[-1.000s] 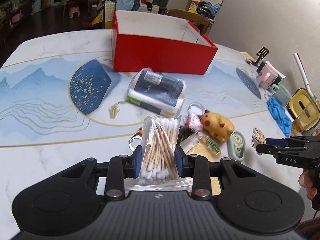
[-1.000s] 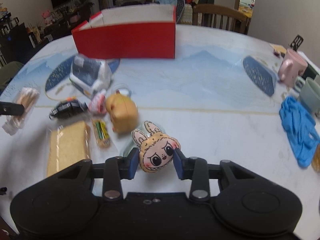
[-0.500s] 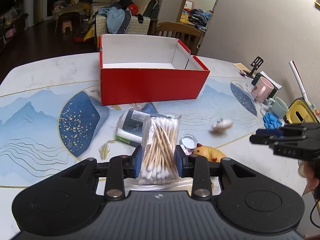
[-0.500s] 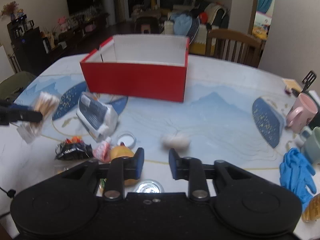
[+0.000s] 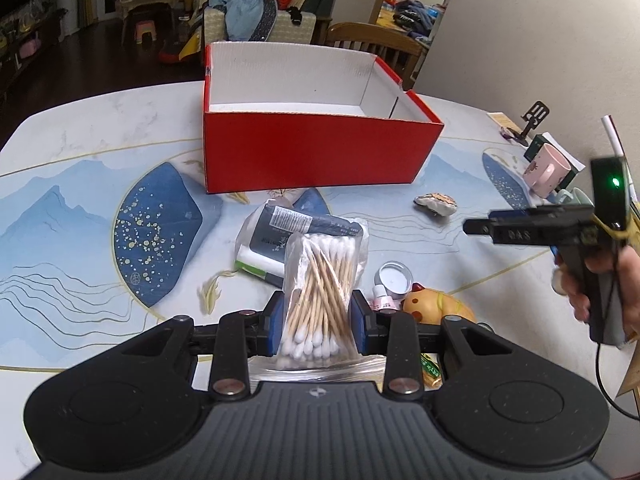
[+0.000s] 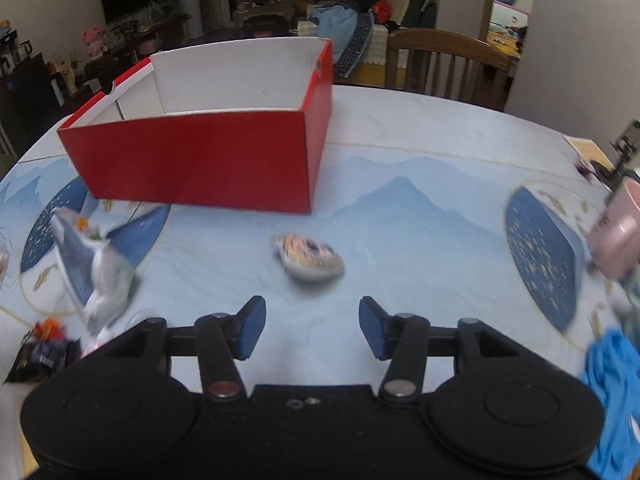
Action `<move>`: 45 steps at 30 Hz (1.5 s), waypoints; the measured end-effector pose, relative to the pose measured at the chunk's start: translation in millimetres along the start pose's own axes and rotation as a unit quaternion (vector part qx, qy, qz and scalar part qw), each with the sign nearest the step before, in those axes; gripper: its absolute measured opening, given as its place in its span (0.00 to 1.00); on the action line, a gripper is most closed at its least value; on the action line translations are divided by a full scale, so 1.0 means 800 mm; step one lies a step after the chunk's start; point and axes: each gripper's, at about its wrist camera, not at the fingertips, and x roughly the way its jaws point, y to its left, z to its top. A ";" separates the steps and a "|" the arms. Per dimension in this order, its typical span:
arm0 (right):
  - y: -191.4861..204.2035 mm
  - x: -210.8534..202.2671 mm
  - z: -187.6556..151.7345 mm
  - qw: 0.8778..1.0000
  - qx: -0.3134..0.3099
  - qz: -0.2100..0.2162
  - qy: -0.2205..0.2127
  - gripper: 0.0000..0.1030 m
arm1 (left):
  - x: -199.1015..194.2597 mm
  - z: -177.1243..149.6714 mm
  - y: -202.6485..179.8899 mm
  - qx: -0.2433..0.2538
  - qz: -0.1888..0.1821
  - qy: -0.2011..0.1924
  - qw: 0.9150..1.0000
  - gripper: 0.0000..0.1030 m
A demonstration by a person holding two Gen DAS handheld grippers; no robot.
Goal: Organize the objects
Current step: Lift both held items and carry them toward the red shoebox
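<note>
Gripping a swab bag (image 5: pixel 320 292), the left gripper (image 5: pixel 319 326) hung above the table's (image 5: pixel 80 152) near edge. Only the right view showed the right gripper (image 6: pixel 312 330) spread wide, holding nothing, the toy (image 6: pixel 308 257) ahead, short of the box (image 6: pixel 208 160).

Right wrist view is smeared with motion blur: the small toy (image 6: pixel 308 258) on the table shows only a pale oval with muddled colours, its face unreadable. The wrapped packet (image 6: pixel 94 264) at left is a grey-white streak, the pink mug (image 6: pixel 618 236) is cut by the right edge. In the left wrist view, the bag of cotton swabs (image 5: pixel 319 300) hides part of the dark packet (image 5: pixel 296 236) behind it, the yellow toy (image 5: pixel 436 306) sits half behind the gripper frame, and the box floor is out of sight behind the red box (image 5: pixel 316 152) front wall.
</note>
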 end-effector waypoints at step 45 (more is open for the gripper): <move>0.063 -0.024 0.174 0.987 -0.117 0.071 -0.080 0.34 | 0.038 0.185 0.008 0.015 0.042 -0.055 0.997 0.31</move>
